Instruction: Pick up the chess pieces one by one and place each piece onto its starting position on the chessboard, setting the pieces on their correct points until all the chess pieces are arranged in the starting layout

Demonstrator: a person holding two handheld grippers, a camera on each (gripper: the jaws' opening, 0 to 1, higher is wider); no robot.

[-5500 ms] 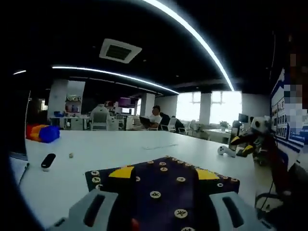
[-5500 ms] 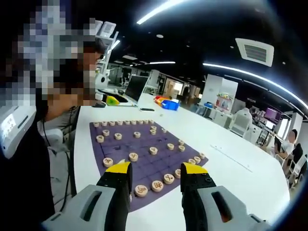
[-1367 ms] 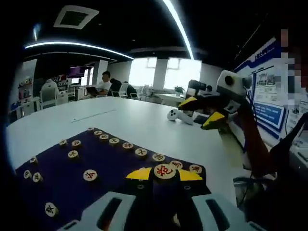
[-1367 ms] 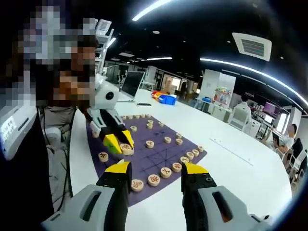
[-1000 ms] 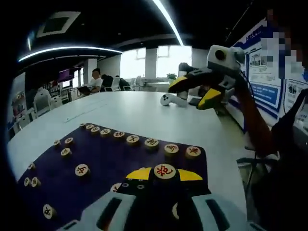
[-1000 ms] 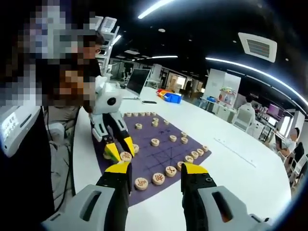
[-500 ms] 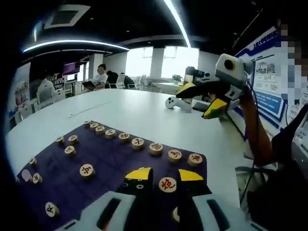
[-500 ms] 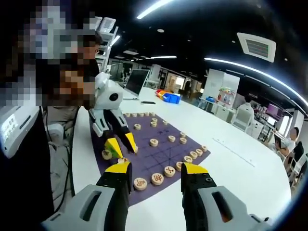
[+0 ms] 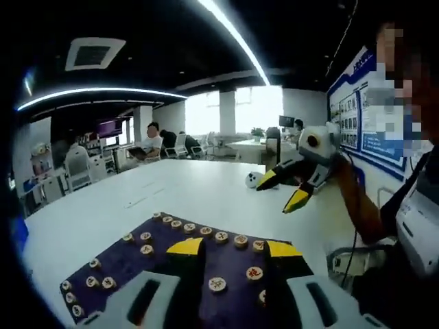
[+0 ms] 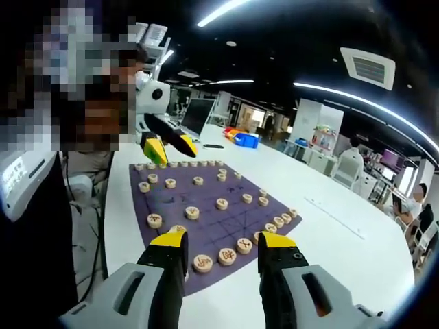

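Chessboard [image 10: 206, 216] on the desk [image 10: 343, 253]
Chess pieces [image 10: 193, 213] sit across the board; a row lines its far edge.

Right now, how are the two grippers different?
In the right gripper view, the left gripper is lifted high above the purple chessboard, while the right gripper sits low at the board's near edge. The left one tilts sideways; the right one points straight ahead. Both have yellow-tipped jaws, open and holding nothing.

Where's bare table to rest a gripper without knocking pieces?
Bare white table lies beyond the chessboard's far edge, toward the room. The narrow strip along its person-side edge is tight. The board is crowded: piece rows at both ends, scattered pieces between.
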